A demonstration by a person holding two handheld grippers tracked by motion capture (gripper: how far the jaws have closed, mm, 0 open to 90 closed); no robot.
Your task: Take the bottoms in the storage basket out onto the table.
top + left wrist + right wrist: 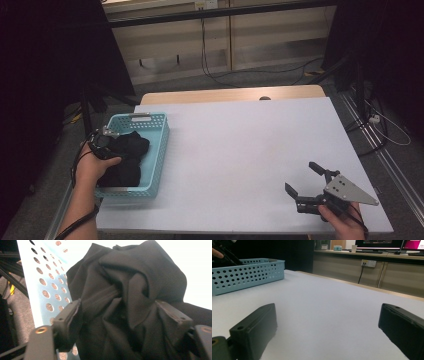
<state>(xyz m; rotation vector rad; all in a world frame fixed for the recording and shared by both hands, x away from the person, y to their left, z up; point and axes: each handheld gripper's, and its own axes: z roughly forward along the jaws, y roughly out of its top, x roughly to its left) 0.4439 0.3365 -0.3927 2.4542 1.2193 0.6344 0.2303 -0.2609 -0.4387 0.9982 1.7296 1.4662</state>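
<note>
- The black cloth (130,297) lies bunched up inside the light blue basket (159,145), which stands at the table's nine o'clock edge in the high view; the heap fills most of the basket floor.
- In my left gripper view the folds rise between my two black jaws, with the basket's perforated wall (47,287) running up at ten o'clock.
- My left gripper (120,315) has its jaws apart, one on either side of the heap; the cloth lies against the left jaw, but the pads do not squeeze it. No earlier picture tells me more than that.
- My left hand (97,165) sits at the basket's nine o'clock rim in the high view, reaching over the cloth.
- The white table (240,150) stretches bare from the basket toward three o'clock.
- My right gripper (306,182) rests well apart from the basket, near the table's five o'clock corner, with its jaws wide and nothing between them.
- In my right gripper view both jaws frame bare table top (324,322), and the basket stands off at ten o'clock.
</note>
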